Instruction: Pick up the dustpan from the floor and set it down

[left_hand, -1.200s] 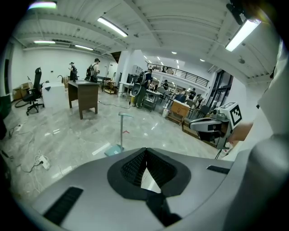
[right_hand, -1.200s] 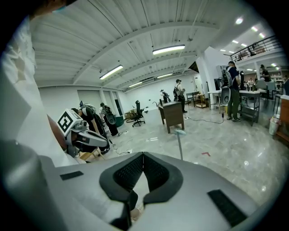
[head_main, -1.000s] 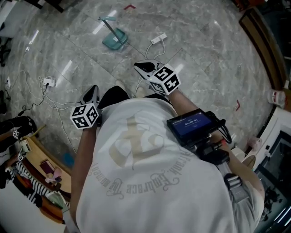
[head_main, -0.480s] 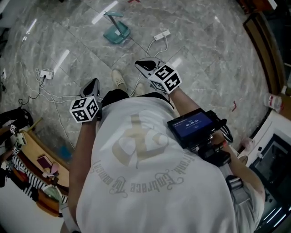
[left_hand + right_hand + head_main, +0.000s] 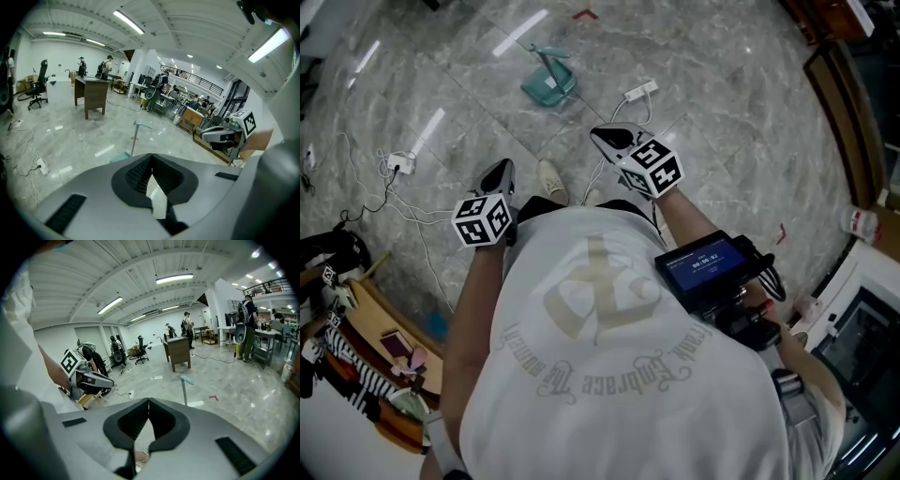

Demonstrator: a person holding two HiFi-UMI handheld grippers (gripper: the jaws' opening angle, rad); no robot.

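Observation:
A teal dustpan (image 5: pixel 549 87) with an upright handle stands on the marble floor ahead of me, well beyond both grippers. Its handle (image 5: pixel 136 136) rises in the left gripper view above the teal pan (image 5: pixel 121 157), and the handle (image 5: pixel 185 387) shows again in the right gripper view. My left gripper (image 5: pixel 498 176) is held near my waist, jaws shut with nothing between them. My right gripper (image 5: pixel 612 138) is held slightly further forward, also shut and empty. Each gripper sees the other: the right gripper (image 5: pixel 224 133) and the left gripper (image 5: pixel 96 378).
White power strips with cables (image 5: pixel 639 92) (image 5: pixel 400 165) trail over the floor between me and the dustpan. A wooden rack with clutter (image 5: pixel 384 356) stands at my left. A wooden desk (image 5: pixel 93 96), office chairs and several people stand farther back in the hall.
I have walked forward: the floor has shifted under me and the dustpan handle looms larger. Both grippers stay shut and keep their pose ahead of my body.

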